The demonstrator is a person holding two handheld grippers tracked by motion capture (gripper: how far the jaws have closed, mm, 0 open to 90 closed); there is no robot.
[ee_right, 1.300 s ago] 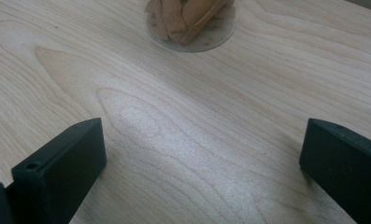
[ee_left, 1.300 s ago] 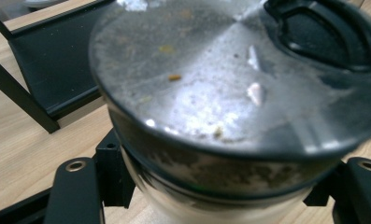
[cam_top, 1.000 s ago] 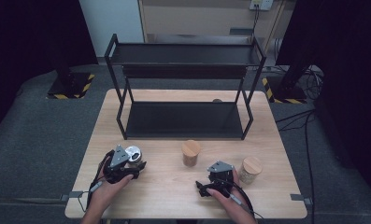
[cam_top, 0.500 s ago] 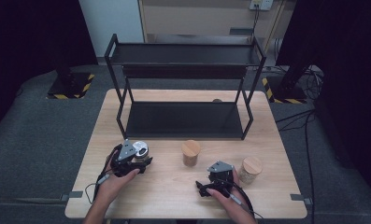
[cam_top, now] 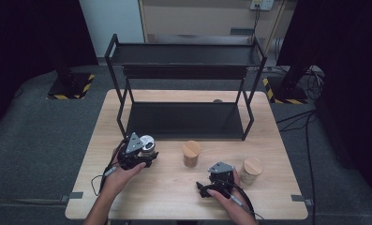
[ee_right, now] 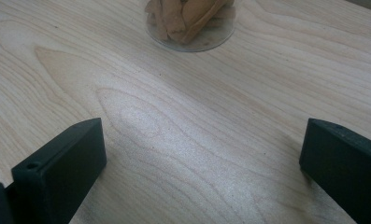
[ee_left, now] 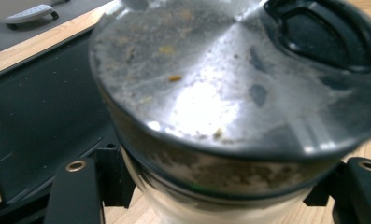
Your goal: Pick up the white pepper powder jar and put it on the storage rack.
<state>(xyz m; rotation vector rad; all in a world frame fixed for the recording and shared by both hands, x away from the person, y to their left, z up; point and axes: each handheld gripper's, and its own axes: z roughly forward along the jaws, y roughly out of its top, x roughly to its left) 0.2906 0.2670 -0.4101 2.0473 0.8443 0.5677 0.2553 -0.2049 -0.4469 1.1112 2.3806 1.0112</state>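
Observation:
My left gripper [cam_top: 144, 153] [ee_left: 218, 186] is shut on a glass jar with a round metal lid [cam_top: 147, 141] [ee_left: 230, 93], held just in front of the black rack's lower shelf [cam_top: 183, 120] [ee_left: 38, 121]. The jar's glass body sits between both black jaws below the lid. My right gripper [cam_top: 211, 178] [ee_right: 202, 135] rests low over the wooden table [cam_top: 174, 197], open with nothing between its jaws. It points at a glass jar of brown sticks [ee_right: 190, 21], the one with a wooden lid [cam_top: 191, 153] in the middle of the table.
A second wooden-lidded jar [cam_top: 251, 169] stands just right of my right hand. The two-tier black rack [cam_top: 186, 54] spans the far half of the table, its posts at the corners. Dark floor surrounds the table.
My left gripper has carried the metal-lidded jar forward and to the right, toward the rack's lower shelf, rising slightly. My right gripper has stayed put.

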